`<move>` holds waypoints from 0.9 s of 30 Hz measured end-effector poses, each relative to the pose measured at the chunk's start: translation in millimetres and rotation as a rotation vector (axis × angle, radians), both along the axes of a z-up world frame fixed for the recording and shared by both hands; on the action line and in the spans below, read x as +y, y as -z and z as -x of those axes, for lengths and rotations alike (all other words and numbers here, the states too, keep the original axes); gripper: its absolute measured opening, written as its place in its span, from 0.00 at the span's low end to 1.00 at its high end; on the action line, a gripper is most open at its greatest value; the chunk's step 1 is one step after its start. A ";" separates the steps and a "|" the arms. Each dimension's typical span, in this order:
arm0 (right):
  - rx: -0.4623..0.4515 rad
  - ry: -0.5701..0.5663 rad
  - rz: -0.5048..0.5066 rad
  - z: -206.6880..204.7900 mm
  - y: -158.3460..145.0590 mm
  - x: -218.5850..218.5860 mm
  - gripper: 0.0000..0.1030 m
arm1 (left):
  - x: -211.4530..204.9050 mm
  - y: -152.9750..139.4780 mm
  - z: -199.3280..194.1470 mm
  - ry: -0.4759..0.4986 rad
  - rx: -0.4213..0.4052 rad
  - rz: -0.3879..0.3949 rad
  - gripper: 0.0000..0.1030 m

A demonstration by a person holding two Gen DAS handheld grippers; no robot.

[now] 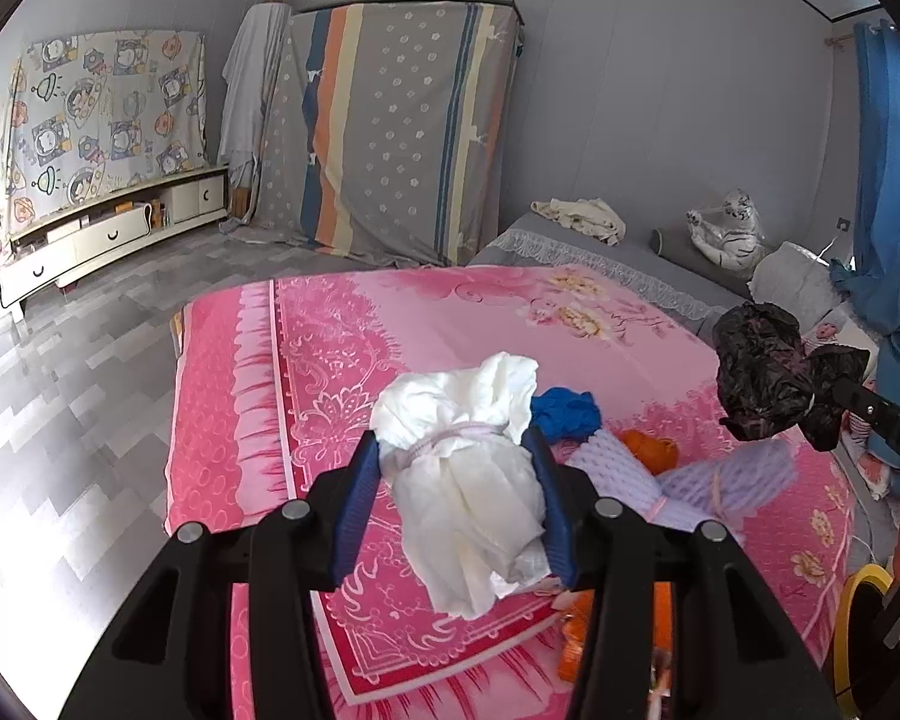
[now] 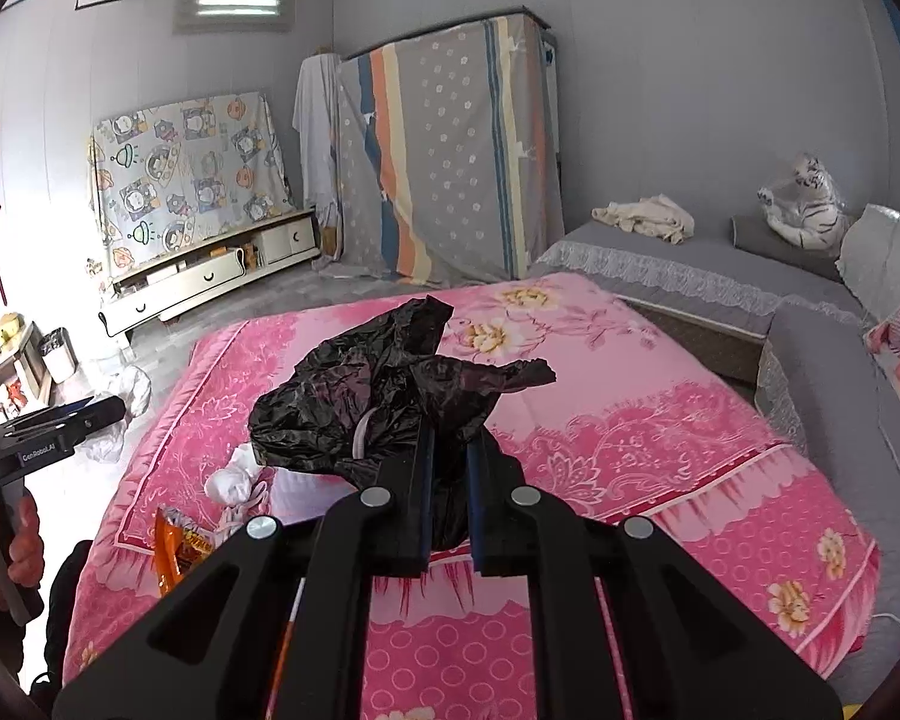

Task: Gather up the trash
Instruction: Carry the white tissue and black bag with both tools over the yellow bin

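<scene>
My left gripper (image 1: 450,444) is shut on a white crumpled bundle (image 1: 468,504) tied with pink string, held above the pink blanket (image 1: 330,360). My right gripper (image 2: 450,444) is shut on a crumpled black plastic bag (image 2: 366,396), also lifted off the blanket. In the left wrist view the black plastic bag (image 1: 762,378) hangs at the right. More trash lies on the blanket: a blue scrap (image 1: 567,414), an orange piece (image 1: 651,450), a lavender foam net (image 1: 714,480) and an orange snack wrapper (image 2: 177,552).
A grey couch (image 2: 690,264) with a plush tiger (image 2: 810,210) stands behind the blanket on the right. Grey tiled floor (image 1: 90,420) lies to the left, with a low white cabinet (image 1: 102,240) by the wall. A small bin (image 2: 60,351) sits at the far left.
</scene>
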State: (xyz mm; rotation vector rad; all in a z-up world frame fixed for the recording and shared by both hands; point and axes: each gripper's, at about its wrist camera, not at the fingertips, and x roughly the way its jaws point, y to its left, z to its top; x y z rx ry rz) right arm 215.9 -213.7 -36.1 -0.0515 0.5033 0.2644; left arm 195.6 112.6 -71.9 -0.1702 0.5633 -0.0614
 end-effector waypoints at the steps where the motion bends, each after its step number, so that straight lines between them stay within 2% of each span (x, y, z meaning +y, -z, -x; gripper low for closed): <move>1: -0.005 0.002 -0.001 2.3 -1.4 -0.9 0.08 | -1.3 -2.6 2.8 0.003 -0.006 0.000 0.44; 13: -0.059 0.026 -0.018 40.1 -18.3 -20.4 0.08 | -32.2 -36.2 35.8 0.061 -0.088 -0.016 0.44; 19: -0.082 0.055 -0.025 59.2 -25.1 -35.5 0.08 | -55.1 -53.6 56.0 0.118 -0.144 -0.028 0.44; 27: -0.115 0.116 -0.032 85.5 -32.7 -60.8 0.08 | -88.7 -64.6 70.9 0.204 -0.175 -0.028 0.44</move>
